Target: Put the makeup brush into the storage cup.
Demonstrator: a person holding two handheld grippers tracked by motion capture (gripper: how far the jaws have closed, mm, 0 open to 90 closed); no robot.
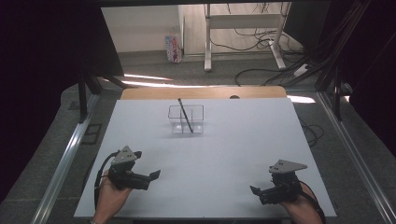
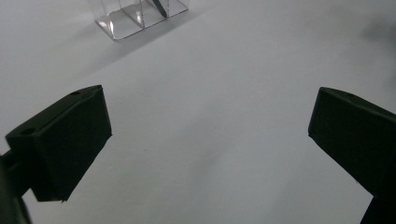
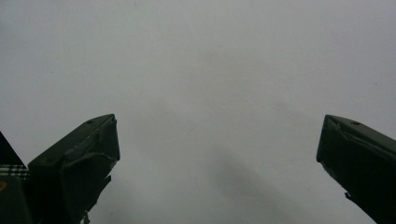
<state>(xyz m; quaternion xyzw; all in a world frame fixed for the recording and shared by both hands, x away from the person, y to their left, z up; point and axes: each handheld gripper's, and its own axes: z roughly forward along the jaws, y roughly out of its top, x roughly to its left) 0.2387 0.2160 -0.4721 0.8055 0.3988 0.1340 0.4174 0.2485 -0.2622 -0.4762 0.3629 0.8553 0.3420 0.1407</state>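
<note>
1. Spreading out under both tongs is a pale white rectangular tabletop (image 1: 224,154), with a strip of wooden board showing along its far edge (image 1: 205,93).
2. At the near left corner, the person's left hand (image 1: 108,195) is holding the left black two-jaw gripper (image 1: 156,174) low over the sheet, pointing toward the middle.
3. Its jaws are standing wide apart and are gripping nothing; bare white surface is lying between them in the left gripper view.
4. At the near right corner, the right black two-jaw gripper (image 1: 252,190) is pointing inward too, jaws spread wide and empty.
5. Well ahead of both tongs, between their lines and toward the far edge, a small clear plastic divided box (image 1: 186,119) is standing.
6. A thin dark pen-like stick (image 1: 185,115) is leaning tilted inside it, its top poking above the rim.
7. The box is showing at the upper left of the left gripper view (image 2: 140,16).
</note>
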